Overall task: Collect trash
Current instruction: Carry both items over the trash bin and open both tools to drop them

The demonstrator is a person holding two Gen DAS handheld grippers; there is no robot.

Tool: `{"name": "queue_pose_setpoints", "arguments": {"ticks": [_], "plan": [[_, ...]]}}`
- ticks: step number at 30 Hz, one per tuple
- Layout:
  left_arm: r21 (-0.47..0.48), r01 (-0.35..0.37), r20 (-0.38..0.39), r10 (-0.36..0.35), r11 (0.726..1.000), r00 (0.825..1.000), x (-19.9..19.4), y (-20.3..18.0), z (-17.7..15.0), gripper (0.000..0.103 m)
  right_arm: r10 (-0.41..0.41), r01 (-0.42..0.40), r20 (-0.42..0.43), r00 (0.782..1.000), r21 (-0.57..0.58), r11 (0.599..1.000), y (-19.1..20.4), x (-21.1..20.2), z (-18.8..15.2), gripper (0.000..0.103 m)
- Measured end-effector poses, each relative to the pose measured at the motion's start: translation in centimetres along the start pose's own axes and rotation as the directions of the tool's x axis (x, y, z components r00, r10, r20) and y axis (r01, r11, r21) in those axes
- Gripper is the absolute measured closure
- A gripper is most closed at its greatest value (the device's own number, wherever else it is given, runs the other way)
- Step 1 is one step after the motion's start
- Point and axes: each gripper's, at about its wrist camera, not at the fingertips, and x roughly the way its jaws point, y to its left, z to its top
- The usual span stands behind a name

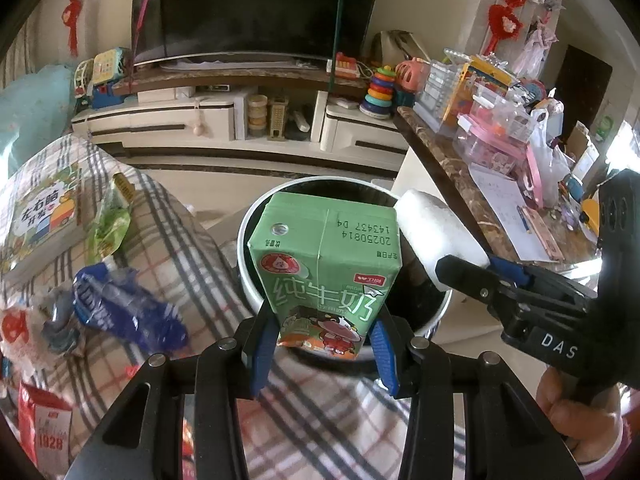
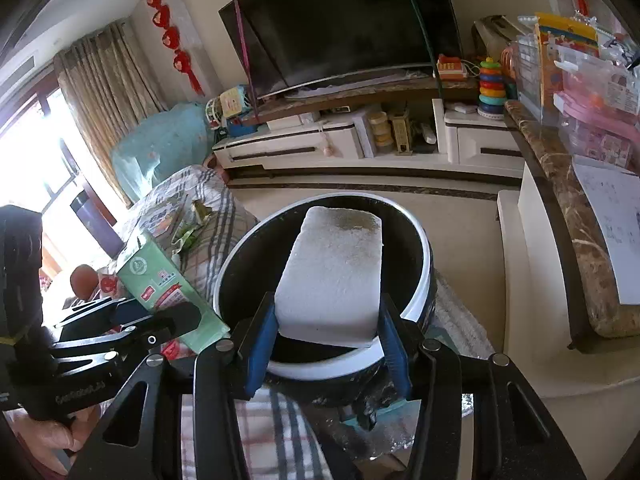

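My left gripper [image 1: 324, 344] is shut on a green milk carton [image 1: 326, 264] and holds it over the near rim of a round bin with a white rim and black liner [image 1: 248, 232]. My right gripper [image 2: 326, 338] is shut on a white foam block [image 2: 336, 264] held over the same bin [image 2: 420, 292]. In the left wrist view the foam block [image 1: 436, 236] and right gripper [image 1: 476, 272] sit just right of the carton. In the right wrist view the carton [image 2: 160, 276] and left gripper [image 2: 160, 320] are at the left.
A plaid-covered table [image 1: 168, 216] holds a crushed blue bottle [image 1: 128, 308], a green wrapper [image 1: 108, 224], a book [image 1: 44, 208] and a red carton [image 1: 44, 436]. A marble counter with clutter [image 1: 480, 200] stands right. A TV unit [image 1: 240, 120] lies beyond.
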Motion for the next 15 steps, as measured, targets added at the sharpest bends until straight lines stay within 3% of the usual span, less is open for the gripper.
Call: {"name": "queue_pose_setpoints", "arguments": {"ticks": [5, 10, 11, 13, 15], "plan": [[0.01, -0.006, -0.016, 0.007, 1.0, 1.0, 1.6, -0.6, 0.6, 0.06, -0.005, 0.005, -0.007, 1.0, 0.0, 1.0, -0.5, 0.7, 0.6, 0.052], [0.011, -0.029, -0.03, 0.029, 1.0, 0.999, 2.3, -1.1, 0.3, 0.046, 0.003, -0.003, -0.029, 1.0, 0.013, 1.0, -1.2, 1.4, 0.8, 0.047], [0.01, -0.036, -0.029, 0.036, 0.999, 0.999, 2.2, -1.1, 0.1, 0.041, 0.01, -0.009, -0.034, 0.999, 0.021, 1.0, -1.4, 1.6, 0.7, 0.042], [0.008, -0.039, -0.023, 0.039, 0.999, 0.999, 1.8, -1.1, -0.4, 0.04, 0.018, -0.017, -0.036, 0.999, 0.034, 0.999, -1.5, 1.5, 0.4, 0.03], [0.001, -0.045, -0.018, 0.045, 0.999, 0.999, 1.4, -1.0, -0.9, 0.039, 0.02, -0.019, -0.036, 0.999, 0.042, 0.999, -1.6, 1.4, 0.3, 0.027]]}}
